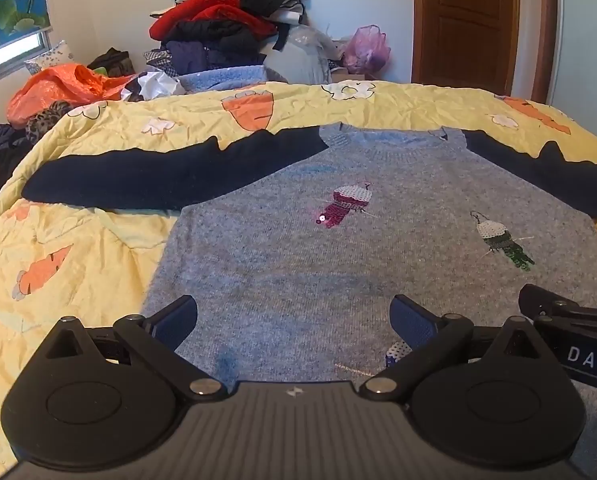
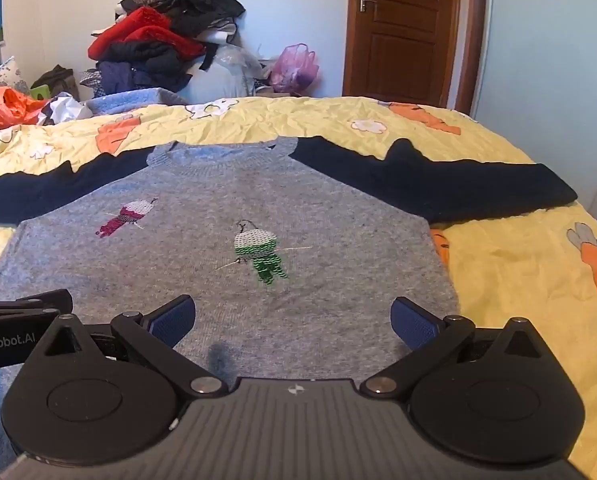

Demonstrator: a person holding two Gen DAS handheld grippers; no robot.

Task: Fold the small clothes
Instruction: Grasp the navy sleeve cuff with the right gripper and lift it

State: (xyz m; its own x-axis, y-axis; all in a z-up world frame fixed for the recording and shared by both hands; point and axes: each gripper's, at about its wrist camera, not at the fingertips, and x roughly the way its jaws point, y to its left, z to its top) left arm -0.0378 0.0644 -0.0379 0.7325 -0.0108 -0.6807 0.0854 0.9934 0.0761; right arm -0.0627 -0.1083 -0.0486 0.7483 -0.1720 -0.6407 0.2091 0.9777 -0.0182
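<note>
Grey sweater (image 1: 338,248) lies flat on the bed (image 1: 78,248), navy sleeves spread left and right — no fold yet. Left claw (image 1: 294,320) and right claw (image 2: 294,320) gape wide, empty — everything's ahead.

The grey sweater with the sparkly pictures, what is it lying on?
The grey sweater lies flat on a yellow quilt printed with orange carrots and white flowers. What the quilt shows directly beneath the sweater is covered.
</note>
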